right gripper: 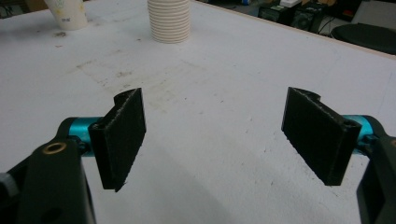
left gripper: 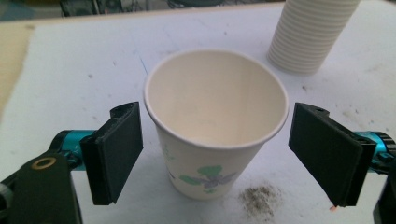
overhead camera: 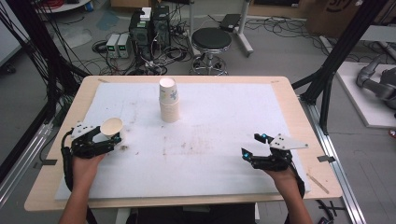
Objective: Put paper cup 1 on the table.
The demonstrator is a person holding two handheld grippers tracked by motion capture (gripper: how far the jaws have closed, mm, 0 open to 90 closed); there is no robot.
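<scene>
One white floral paper cup (left gripper: 215, 121), upright, empty.

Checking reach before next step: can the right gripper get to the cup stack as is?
Probably yes. The right gripper is open and holds nothing, and bare white mat lies between it and the cup stack. The single cup sits off to the side.

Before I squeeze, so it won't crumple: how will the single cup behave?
The cup looks like thin paper and empty, so probably light and easily crushed. Its narrow base may tip if nudged. The left tongs straddle it, open, not touching.
</scene>
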